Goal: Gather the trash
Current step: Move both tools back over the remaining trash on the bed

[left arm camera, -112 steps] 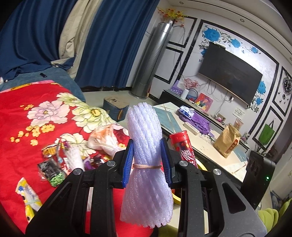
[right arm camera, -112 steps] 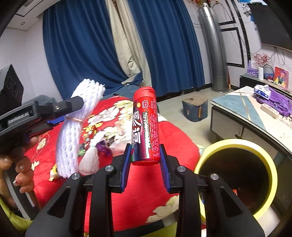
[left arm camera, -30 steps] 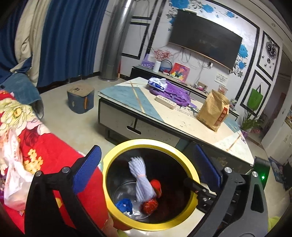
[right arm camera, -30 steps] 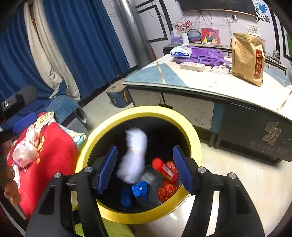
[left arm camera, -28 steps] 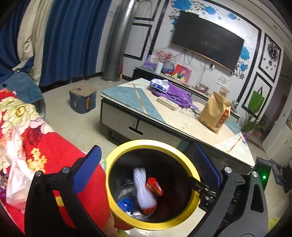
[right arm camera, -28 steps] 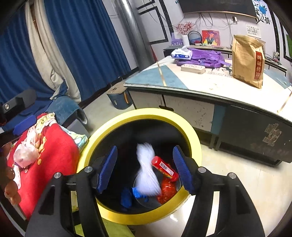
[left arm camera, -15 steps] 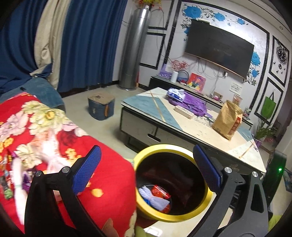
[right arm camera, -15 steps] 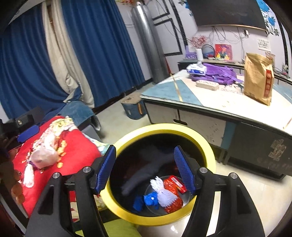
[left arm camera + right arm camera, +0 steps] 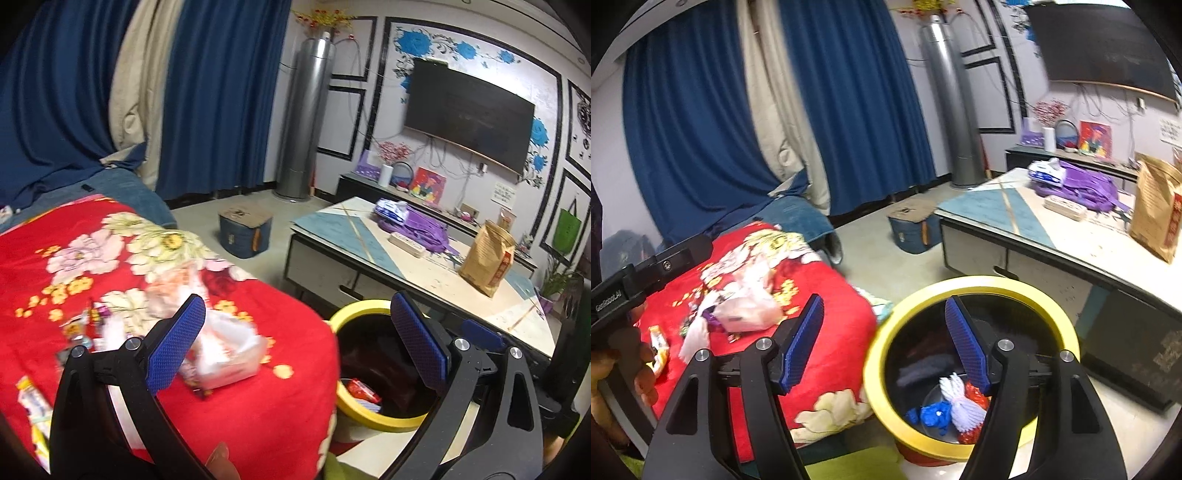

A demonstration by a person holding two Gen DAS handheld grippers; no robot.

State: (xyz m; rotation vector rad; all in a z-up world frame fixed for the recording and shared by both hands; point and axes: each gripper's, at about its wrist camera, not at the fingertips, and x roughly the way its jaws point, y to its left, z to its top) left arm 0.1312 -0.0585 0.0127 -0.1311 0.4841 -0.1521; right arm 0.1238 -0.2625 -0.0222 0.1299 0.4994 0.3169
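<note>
Left gripper [image 9: 295,339] over the red bedspread [image 9: 110,258], jaws spread wide, holding nothing. Right gripper [image 9: 886,339] likewise gaping and empty beside the yellow-rimmed bin [image 9: 975,284]. Inside the bin, white foam net [image 9: 962,406] lying tilted, gathered end pointing up-left.

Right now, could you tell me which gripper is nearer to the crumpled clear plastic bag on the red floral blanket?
The left gripper: the crumpled clear plastic bag lies just beyond its left finger. The right gripper sits by the yellow-rimmed bin, with the bag farther away to its left.
</note>
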